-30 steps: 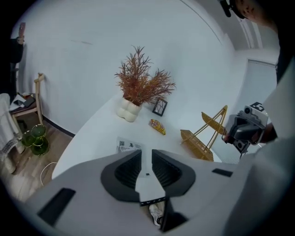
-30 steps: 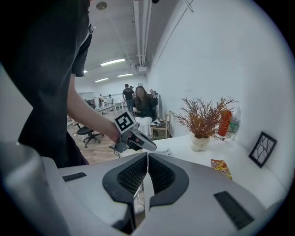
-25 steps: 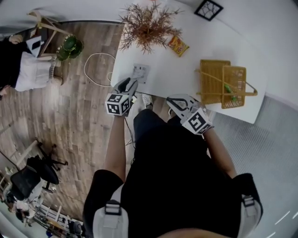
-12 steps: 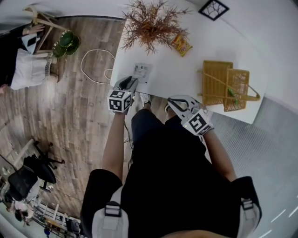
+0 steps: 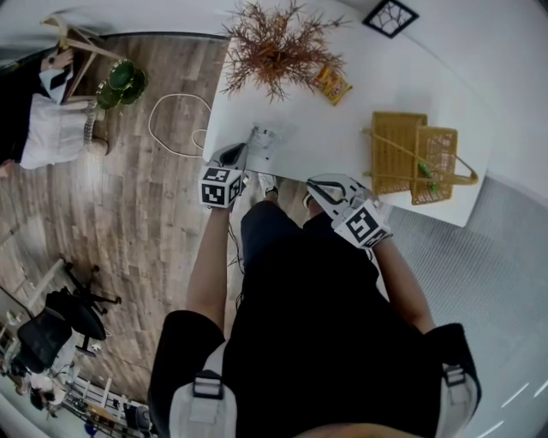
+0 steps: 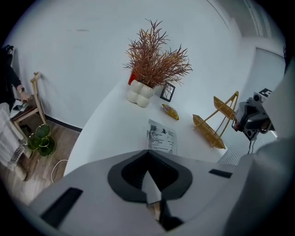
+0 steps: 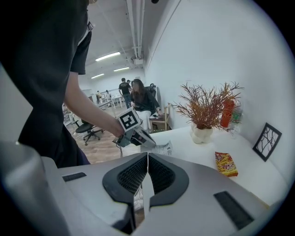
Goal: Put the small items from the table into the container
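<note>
A white printed packet (image 5: 262,139) lies at the near left edge of the white table (image 5: 342,137); its near end is pinched and bent up. My left gripper (image 5: 247,152) is shut on that near edge, and in the left gripper view the packet (image 6: 162,137) runs forward out of the closed jaws (image 6: 148,156). An orange snack packet (image 5: 330,84) lies farther back by the plant. The yellow wire basket (image 5: 411,154) stands at the table's right end with a green item (image 5: 420,168) in it. My right gripper (image 5: 318,190) hangs shut and empty just off the table's front edge.
A dried plant in a white vase (image 5: 278,43) stands at the back of the table, with a black framed picture (image 5: 390,15) to its right. Wooden floor with a white cable (image 5: 171,128) lies left of the table. People are in the room behind (image 7: 138,99).
The left gripper's jaws have closed on the white packet's near edge. The packet, flat before, now bends up at that end. The right gripper has stayed put.
</note>
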Tool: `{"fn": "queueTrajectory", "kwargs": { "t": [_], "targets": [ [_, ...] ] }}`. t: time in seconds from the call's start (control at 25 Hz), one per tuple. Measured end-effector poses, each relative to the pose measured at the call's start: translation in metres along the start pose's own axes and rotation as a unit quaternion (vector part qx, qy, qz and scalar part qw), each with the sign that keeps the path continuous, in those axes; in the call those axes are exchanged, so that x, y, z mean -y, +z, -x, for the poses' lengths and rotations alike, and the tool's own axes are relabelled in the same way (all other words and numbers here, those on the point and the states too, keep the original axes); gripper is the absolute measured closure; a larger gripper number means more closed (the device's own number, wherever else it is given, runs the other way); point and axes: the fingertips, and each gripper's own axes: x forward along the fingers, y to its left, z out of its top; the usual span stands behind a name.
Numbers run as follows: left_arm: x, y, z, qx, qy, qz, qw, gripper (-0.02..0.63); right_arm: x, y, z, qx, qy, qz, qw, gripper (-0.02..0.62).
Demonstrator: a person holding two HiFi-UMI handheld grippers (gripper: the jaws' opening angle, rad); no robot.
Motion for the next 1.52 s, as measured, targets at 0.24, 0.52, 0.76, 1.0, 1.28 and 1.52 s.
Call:
{"fn": "queueTrajectory", "kwargs": {
  "t": [0.24, 0.52, 0.76, 1.0, 1.28, 1.52],
  "targets": [
    [0.004, 0.013, 0.007, 0.014, -0.012, -0.001, 0.9998, 0.603, 0.002, 0.005, 0.001, 0.007, -0.005, 0.003, 1.000, 0.571],
    [0.023, 0.047, 0.027, 0.053, -0.020, -0.034, 0.9978, 0.604, 0.007, 0.017, 0.008, 0.028, -0.029, 0.006, 0.999, 0.571],
    [0.051, 0.070, 0.046, 0.079, -0.031, -0.062, 0.9945, 0.603, 0.010, 0.023, 0.019, 0.051, -0.056, 0.013, 0.997, 0.571],
    [0.090, 0.082, 0.068, 0.113, -0.045, -0.083, 0.9891, 0.603, 0.013, 0.025, 0.039, 0.068, -0.092, 0.009, 0.993, 0.571],
    [0.160, 0.068, 0.065, 0.120, -0.065, -0.120, 0.9833, 0.603, 0.024, -0.009, 0.087, 0.093, -0.164, -0.011, 0.982, 0.571],
    [0.224, 0.072, 0.062, 0.134, -0.068, -0.137, 0.9791, 0.603, 0.025, -0.036, 0.136, 0.113, -0.182, -0.012, 0.977, 0.571]
  ]
}}
